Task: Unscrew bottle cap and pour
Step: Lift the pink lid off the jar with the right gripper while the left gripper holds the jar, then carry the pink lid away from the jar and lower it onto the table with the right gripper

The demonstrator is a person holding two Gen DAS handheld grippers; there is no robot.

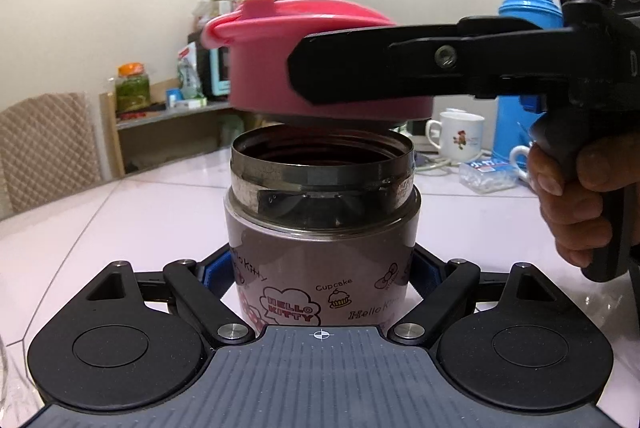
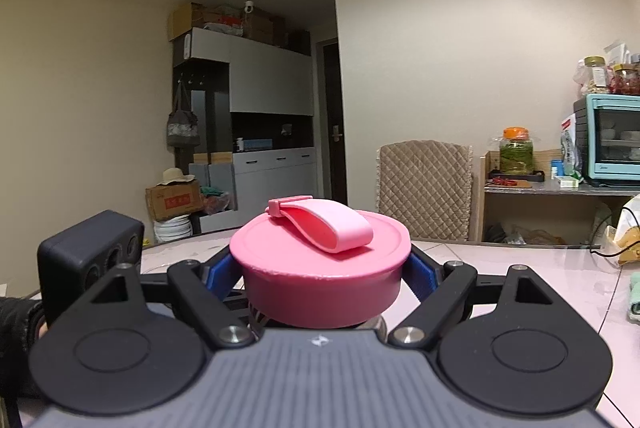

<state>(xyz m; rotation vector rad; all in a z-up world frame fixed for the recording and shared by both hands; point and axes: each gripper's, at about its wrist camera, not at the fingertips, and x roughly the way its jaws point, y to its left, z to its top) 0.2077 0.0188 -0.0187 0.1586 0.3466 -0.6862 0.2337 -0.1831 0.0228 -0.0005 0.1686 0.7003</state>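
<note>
A steel food jar [image 1: 320, 248] with Hello Kitty print stands upright on the pale table [image 1: 120, 212], its wide mouth uncovered. My left gripper [image 1: 320, 276] is shut on the jar's body, its blue pads [image 1: 216, 276] pressed against both sides. The pink cap [image 1: 304, 68] with a carry loop hangs just above the jar's rim, clear of it. My right gripper [image 2: 322, 276] is shut on the pink cap [image 2: 320, 268], blue pads [image 2: 420, 276] pressing its sides. In the left wrist view the right gripper [image 1: 360, 68] reaches in from the right, held by a person's hand [image 1: 580, 196].
A blue thermos [image 1: 524, 68], a white mug [image 1: 456, 140] and a small packet [image 1: 488, 172] stand at the table's far right. A quilted chair [image 2: 424, 188] is behind the table. A side shelf [image 2: 560, 188] bears jars and a teal oven [image 2: 612, 144].
</note>
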